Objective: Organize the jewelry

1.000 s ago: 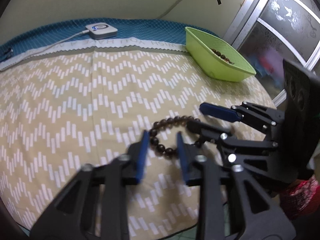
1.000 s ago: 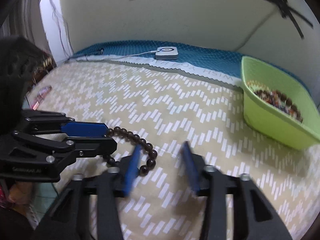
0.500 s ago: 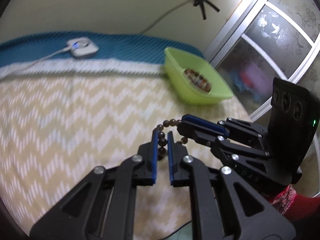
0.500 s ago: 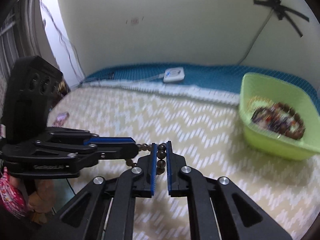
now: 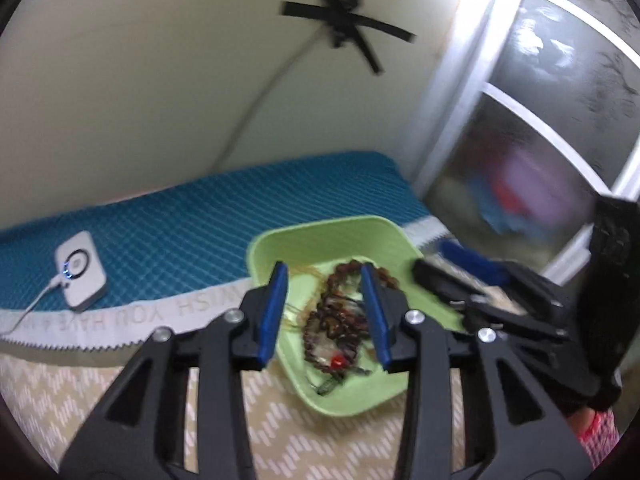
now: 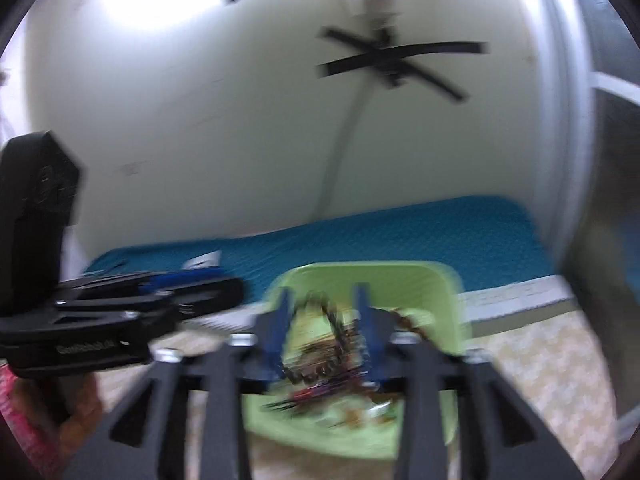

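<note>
A green tray [image 5: 316, 240] [image 6: 448, 292] sits on the bed and holds a pile of dark bead bracelets [image 5: 336, 320] [image 6: 320, 360]. My left gripper [image 5: 328, 312] is open and empty above the tray, jaws wide apart over the beads. My right gripper [image 6: 324, 328] is also open and empty over the same tray; it shows in the left wrist view [image 5: 460, 276] at the tray's right side. The left gripper shows in the right wrist view [image 6: 188, 284] at the left. The right wrist view is blurred.
A white device with a blue light [image 5: 80, 270] and cable lies on the blue mat [image 5: 200, 220] behind the tray. The zigzag bedspread [image 5: 40, 384] runs forward. A wall stands behind and a glass door [image 5: 540, 140] to the right.
Both grippers were shut on the brown bead bracelet and lifted it off the bedspread. They have moved over the green tray and opened; the bracelet is no longer held.
</note>
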